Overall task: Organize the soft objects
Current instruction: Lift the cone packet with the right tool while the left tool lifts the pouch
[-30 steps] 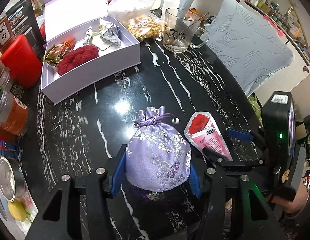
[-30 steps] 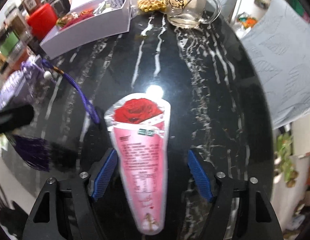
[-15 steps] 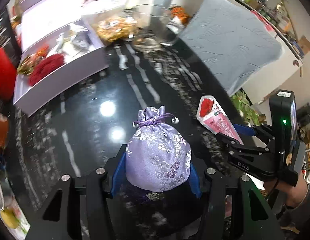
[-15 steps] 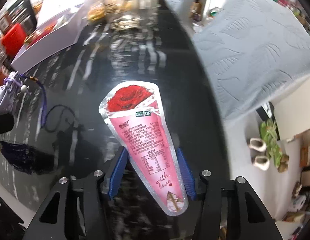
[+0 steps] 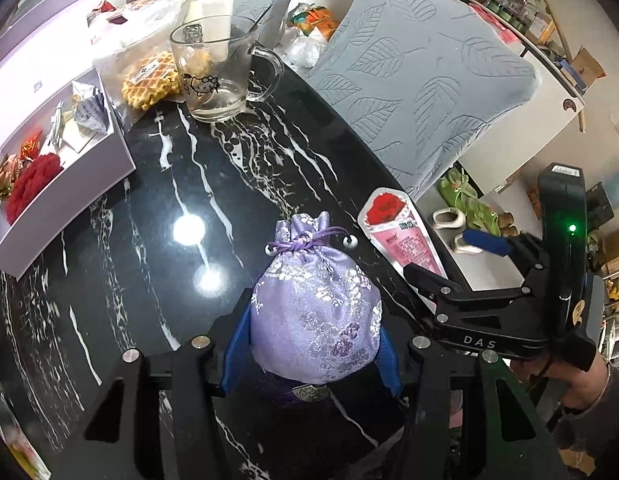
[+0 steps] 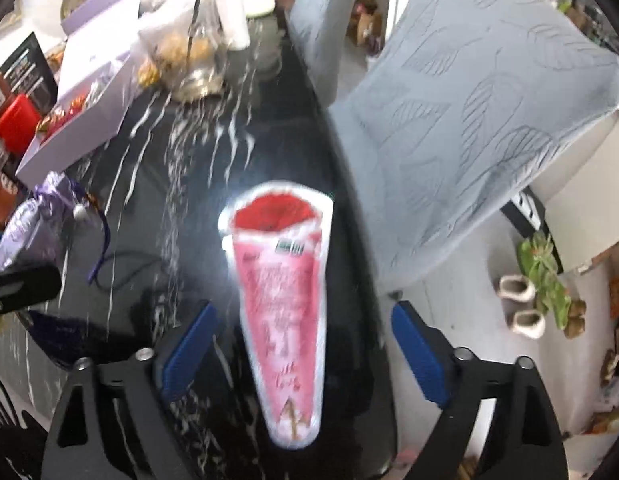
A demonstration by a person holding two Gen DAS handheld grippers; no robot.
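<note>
The left gripper is clenched on a lavender brocade drawstring pouch; both blue pads press into the pouch's sides, and the pouch sits low over the black marble tabletop. Whether its base touches the surface cannot be determined.

The right gripper stands with its jaws spread wide. A pink rose-print cone packet lies between the fingers, clear of both pads, near the table's right edge. The right wrist view is motion-blurred, so whether the packet rests flat on the table cannot be confirmed.

An open white gift box holding a red fluffy item and wrapped sweets stands at the far left of the table, well apart from both grippers. A glass mug and a bagged waffle stand beyond it.

Judged step: the pouch is secured for transfer; the packet is released. The box appears the likely destination. The next move calls for carrying the pouch toward the box without snagging its cord.
</note>
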